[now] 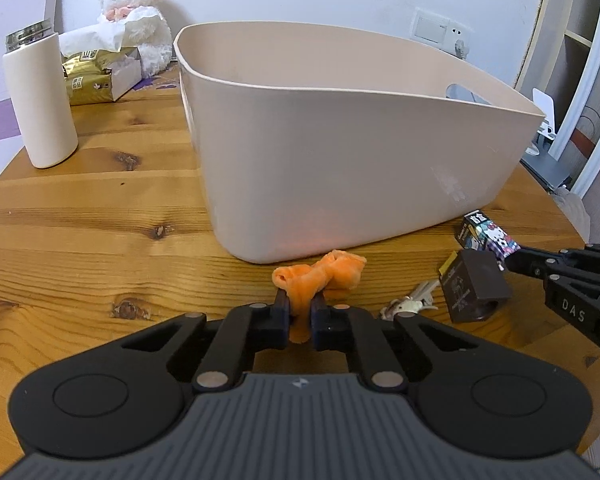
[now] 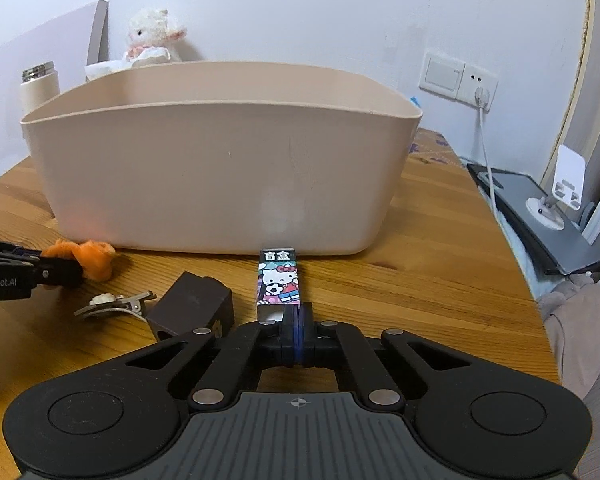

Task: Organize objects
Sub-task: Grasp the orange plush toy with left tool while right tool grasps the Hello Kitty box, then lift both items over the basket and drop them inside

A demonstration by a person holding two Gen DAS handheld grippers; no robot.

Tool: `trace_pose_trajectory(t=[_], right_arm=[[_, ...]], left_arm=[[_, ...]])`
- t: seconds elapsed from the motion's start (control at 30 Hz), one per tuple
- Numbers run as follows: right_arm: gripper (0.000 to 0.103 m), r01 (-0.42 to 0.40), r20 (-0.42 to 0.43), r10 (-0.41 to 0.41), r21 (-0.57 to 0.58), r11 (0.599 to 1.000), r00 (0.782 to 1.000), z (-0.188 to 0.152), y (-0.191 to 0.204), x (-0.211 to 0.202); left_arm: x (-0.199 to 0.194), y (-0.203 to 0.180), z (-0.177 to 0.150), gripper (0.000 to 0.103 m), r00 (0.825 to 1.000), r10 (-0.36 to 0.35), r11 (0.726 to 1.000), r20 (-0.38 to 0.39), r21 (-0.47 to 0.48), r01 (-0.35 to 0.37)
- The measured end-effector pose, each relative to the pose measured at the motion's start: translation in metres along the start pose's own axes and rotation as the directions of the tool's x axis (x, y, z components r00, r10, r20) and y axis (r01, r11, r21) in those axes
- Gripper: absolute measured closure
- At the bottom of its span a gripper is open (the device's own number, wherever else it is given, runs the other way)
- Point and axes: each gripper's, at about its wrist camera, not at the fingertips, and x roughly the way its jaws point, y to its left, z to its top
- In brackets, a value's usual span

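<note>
Left gripper (image 1: 300, 312) was clamped on the soft orange cloth (image 1: 320, 274), limp and light, low over the counter (image 1: 100, 216) beside the bin (image 1: 340, 160); right gripper (image 2: 297, 328) pinched the stiff, light cartoon box (image 2: 279, 282) by its end

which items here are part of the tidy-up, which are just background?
Job:
beige bin
orange plush bow, in left gripper
Hello Kitty box, in right gripper
brown box
hair clip

Background:
white flask
tissue pack
lamb plush
</note>
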Motion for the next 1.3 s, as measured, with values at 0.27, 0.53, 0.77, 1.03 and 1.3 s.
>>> trace_pose_trajectory(t=[0.27,0.53,0.77,1.03,1.3], right_arm=[[0.103,0.014,0.047,-0.015,0.016,1.000,0.999,0.002,-0.005,-0.025],[0.100,-0.023,0.046,0.021,0.046,0.999,0.999,-0.001,-0.012,-0.027],[0.075,-0.033,0.018,0.033,0.014,0.999,0.999,0.005,-0.001,-0.006],[0.064,-0.044,-0.005,0.044,-0.006,0.999,0.999,0.007,0.006,0.011],[0.062,-0.042,-0.026,0.042,0.004,0.999,0.999,0.009,0.006,0.021]], left_arm=[[-0.023,-0.006,0.000,0.093,0.999,-0.010,1.000,0.038,0.006,0.010],[-0.037,-0.009,0.000,0.093,0.998,-0.006,1.000,0.057,0.012,0.005],[-0.032,-0.004,0.000,0.093,0.999,-0.008,1.000,0.046,0.001,0.008],[-0.026,-0.003,0.000,0.093,0.999,-0.022,1.000,0.039,-0.005,0.022],[-0.027,-0.006,0.000,0.093,0.999,-0.027,1.000,0.041,-0.003,0.027]])
